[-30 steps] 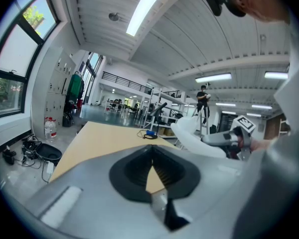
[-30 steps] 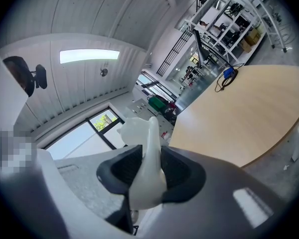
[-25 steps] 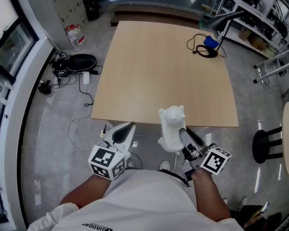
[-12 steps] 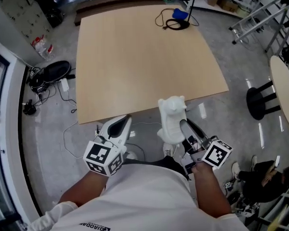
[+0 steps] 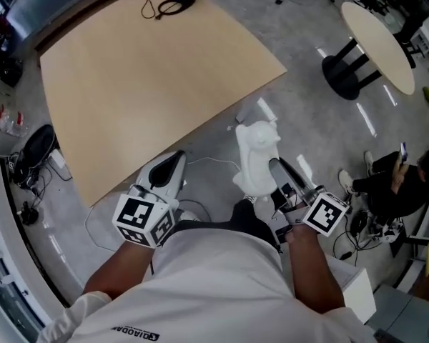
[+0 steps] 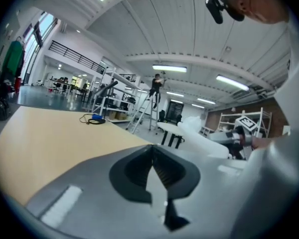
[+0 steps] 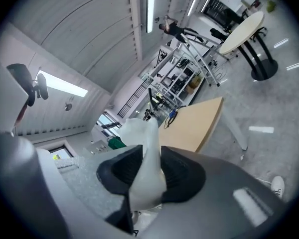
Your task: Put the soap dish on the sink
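Bright, even light falls from ceiling strips (image 6: 169, 68); fisheye-bent edges, glare streaks on floor (image 5: 307, 98), blurred foreground.

The table (image 5: 150, 77) lay ahead, a cable (image 5: 164, 6) on its far edge. The soap dish (image 5: 256, 152) sat in the right gripper (image 5: 274, 168), right of the left gripper (image 5: 173, 159).

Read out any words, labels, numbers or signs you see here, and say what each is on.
"QIAODAN", roughly, cut by the frame edge: on the person's white shirt.
left gripper and right gripper cubes: square marker patterns only, no letters.
soap dish: no print visible.
Everything else: too small or blurred.
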Demonstrator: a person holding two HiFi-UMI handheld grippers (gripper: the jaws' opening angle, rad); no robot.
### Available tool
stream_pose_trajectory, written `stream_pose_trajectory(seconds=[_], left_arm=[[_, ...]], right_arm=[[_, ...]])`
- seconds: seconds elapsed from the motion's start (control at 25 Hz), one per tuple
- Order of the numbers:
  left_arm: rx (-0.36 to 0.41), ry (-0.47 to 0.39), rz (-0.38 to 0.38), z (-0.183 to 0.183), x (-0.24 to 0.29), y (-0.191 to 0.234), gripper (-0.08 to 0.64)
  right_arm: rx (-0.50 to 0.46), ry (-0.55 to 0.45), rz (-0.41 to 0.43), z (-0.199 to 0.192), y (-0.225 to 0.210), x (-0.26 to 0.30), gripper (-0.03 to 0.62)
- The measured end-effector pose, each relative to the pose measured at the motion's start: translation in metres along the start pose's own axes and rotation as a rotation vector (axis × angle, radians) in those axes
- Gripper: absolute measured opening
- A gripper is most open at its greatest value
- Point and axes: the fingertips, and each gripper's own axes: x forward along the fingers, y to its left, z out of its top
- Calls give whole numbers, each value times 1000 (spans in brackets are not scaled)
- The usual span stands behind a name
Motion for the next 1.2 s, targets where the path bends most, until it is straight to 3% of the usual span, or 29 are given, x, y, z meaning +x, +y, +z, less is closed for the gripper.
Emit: stream_pose_trajectory(seconds=[0.28, 0.76, 1.0, 1.2], left_arm=[[48, 48, -140, -2, 61, -50, 8], [104, 144, -262, -5, 186, -137, 8], [110, 130, -306, -23, 230, -195, 8], [118, 105, -345, -17, 279, -244, 8]], right_arm=[[69, -143, -105, 29, -51, -55, 118], [162, -291, -185, 104, -159, -117, 117], [147, -325, -202, 125, -206, -168, 117], [113, -346, -220, 162, -238, -206, 115]])
